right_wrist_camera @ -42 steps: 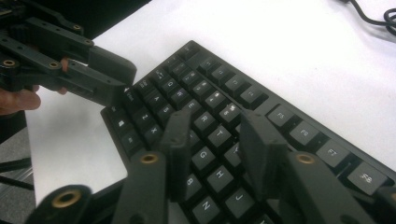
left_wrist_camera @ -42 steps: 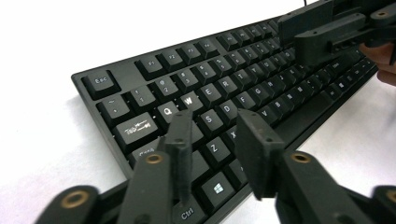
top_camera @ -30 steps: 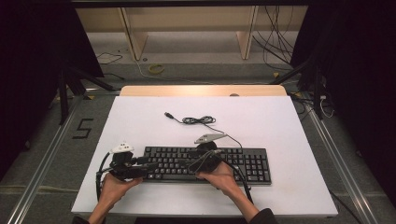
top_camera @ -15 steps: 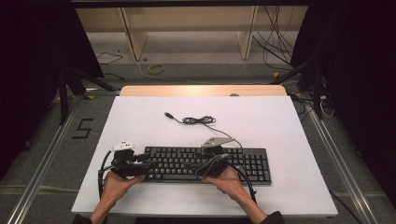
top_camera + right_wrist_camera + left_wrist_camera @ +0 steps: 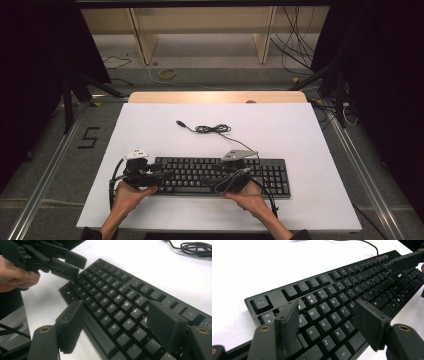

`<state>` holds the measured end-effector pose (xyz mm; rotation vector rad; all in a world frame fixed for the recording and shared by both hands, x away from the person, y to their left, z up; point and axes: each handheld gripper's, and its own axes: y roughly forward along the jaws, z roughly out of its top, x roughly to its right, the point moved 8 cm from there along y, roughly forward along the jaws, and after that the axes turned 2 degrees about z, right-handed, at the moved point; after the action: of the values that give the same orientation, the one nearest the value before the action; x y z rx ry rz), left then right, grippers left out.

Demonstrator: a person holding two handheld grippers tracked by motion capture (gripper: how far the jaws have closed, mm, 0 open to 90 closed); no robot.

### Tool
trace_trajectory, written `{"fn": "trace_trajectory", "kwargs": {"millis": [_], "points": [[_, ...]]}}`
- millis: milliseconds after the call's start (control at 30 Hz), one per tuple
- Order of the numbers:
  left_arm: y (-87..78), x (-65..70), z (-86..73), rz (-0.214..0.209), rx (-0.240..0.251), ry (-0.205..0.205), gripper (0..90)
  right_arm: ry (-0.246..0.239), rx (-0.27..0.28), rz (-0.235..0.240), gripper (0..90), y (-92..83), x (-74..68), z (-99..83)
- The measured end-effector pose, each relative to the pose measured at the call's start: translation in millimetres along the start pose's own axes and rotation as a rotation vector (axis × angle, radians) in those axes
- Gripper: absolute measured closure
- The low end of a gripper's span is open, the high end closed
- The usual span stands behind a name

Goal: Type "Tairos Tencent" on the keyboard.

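Keyboard (image 5: 220, 175) lies flat on white surface (image 5: 300, 135), near edge, cable (image 5: 212, 129) coiled far side. Both my grippers just opening: left gripper (image 5: 325, 325) released over left keys, right gripper (image 5: 115, 327) released over middle keys, nothing between jaws. Judge: placement done, hands free to withdraw.

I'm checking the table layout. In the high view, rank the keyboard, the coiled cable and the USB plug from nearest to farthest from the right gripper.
From the right gripper:
1. Keyboard: directly beneath it, at the near edge of the table.
2. Coiled cable: beyond the keyboard, mid-table.
3. USB plug: at the cable's far-left end, slightly farther off.
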<state>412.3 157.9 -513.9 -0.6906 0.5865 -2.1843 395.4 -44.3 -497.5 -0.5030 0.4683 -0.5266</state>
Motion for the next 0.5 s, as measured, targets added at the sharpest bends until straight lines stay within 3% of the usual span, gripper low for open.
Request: {"fn": "trace_trajectory", "kwargs": {"millis": [233, 500], "points": [[8.5, 2.0, 2.8, -0.012, -0.020, 0.010, 41.6, -0.003, 0.005, 0.005, 29.2, -2.3, -1.8, -2.5], [16.5, 3.3, 4.2, -0.020, -0.054, 0.032, 56.2, -0.004, 0.010, 0.010, 29.0, -3.9, -2.9, -2.0]]}}
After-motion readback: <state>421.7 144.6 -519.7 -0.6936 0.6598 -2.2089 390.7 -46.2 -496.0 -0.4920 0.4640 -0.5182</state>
